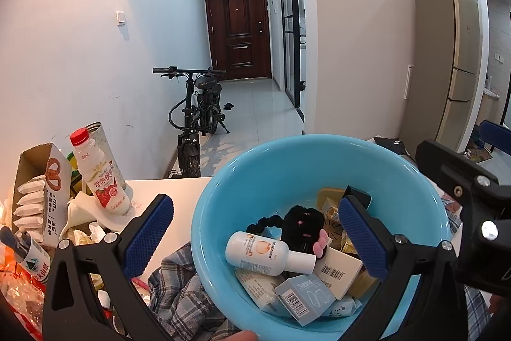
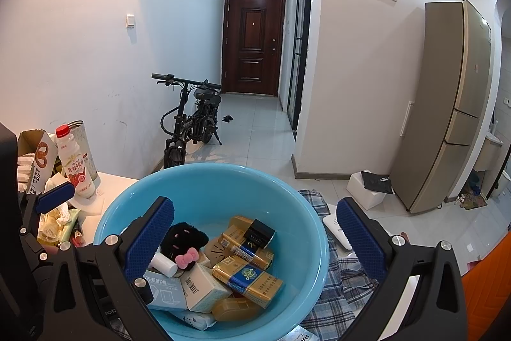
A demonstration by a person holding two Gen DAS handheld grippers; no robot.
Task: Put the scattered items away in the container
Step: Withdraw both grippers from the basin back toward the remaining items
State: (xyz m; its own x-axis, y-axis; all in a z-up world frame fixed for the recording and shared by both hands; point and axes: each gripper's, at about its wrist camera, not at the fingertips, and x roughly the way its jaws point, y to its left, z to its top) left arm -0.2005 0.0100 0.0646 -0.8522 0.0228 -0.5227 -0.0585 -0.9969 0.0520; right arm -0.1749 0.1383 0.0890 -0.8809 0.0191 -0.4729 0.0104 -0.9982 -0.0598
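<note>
Both our grippers, L [image 1: 255,232] and R [image 2: 255,232], hang spread wide w/ nothing held, over the basin [image 1: 223,181]. Basin holds a lotion bottle [image 1: 258,253], black plush [image 1: 301,227], gold packs [image 2: 247,278], boxes. Leftover clutter lies left of basin: milk bottle [image 1: 102,174] upright (long axis vertical), beside the pretzel box [image 1: 48,190]. L is nearer, we judge.
</note>
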